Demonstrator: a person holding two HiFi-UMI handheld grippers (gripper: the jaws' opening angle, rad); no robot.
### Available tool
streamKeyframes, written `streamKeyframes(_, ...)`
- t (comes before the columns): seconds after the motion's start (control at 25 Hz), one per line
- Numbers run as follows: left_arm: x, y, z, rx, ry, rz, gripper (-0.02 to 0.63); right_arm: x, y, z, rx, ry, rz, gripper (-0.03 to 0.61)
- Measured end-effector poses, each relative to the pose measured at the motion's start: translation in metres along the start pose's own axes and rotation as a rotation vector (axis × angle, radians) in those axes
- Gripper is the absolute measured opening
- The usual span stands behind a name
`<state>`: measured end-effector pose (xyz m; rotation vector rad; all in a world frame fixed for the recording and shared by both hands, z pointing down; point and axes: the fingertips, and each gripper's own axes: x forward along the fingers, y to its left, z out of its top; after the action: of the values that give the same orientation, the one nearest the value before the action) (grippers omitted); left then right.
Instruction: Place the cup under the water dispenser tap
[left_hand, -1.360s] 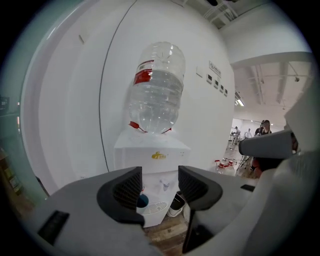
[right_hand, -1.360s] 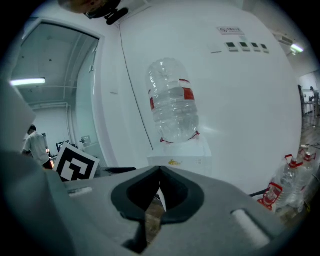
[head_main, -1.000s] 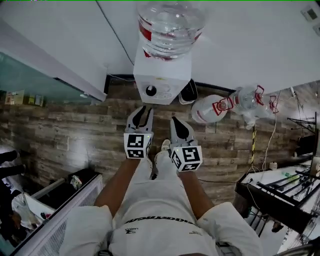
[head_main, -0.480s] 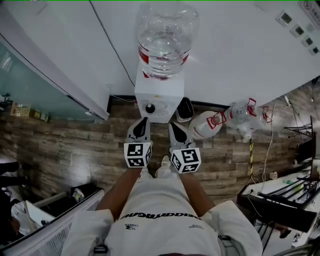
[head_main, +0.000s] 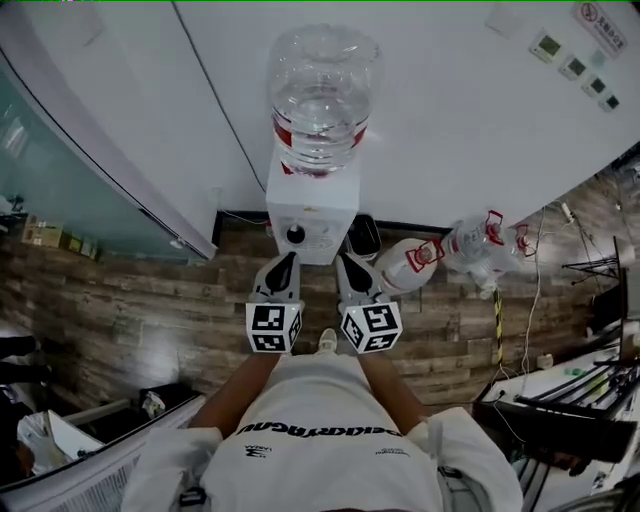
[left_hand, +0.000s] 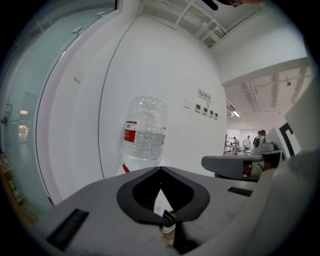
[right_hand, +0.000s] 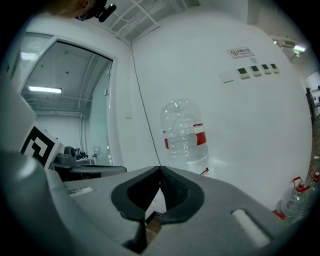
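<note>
In front of the water dispenser (head_main: 312, 222), which is standing at the far edge of the wooden floor (head_main: 130, 300) against the white wall, the person is holding both grippers out side by side. The task, in my judgement, is not yet begun: no cup is showing in any view, neither under the tap nor in a gripper, so I cannot say where it is. The left gripper (head_main: 288, 259) is having its jaws together with nothing between them, and the right gripper (head_main: 344, 260) is also closed and empty. Both are pointing almost level, only a little downward, toward the dispenser's front, near it but not touching, below the big clear bottle (head_main: 321, 92) on top. Everything is remaining: finding the cup, taking it, and setting it under the tap.
</note>
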<state>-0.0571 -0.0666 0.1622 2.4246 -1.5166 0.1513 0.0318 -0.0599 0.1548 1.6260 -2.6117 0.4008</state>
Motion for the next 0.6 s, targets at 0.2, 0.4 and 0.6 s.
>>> streamKeyframes(0.2,-0.007,-0.006,0.002,0.005,-0.007,-0.004,-0.003,-0.007,0.001,0.005,-0.002,-0.01,0.001,-0.002)
streamKeyframes(0.4,-0.01,-0.015,0.002,0.022,-0.016,-0.014,-0.003,-0.012,0.001,0.005,0.004,-0.023,-0.001,-0.002)
streamKeyframes(0.6,-0.013,-0.018,0.003,0.034,-0.02,-0.021,-0.003,-0.015,0.0,0.003,0.007,-0.02,-0.002,-0.002)
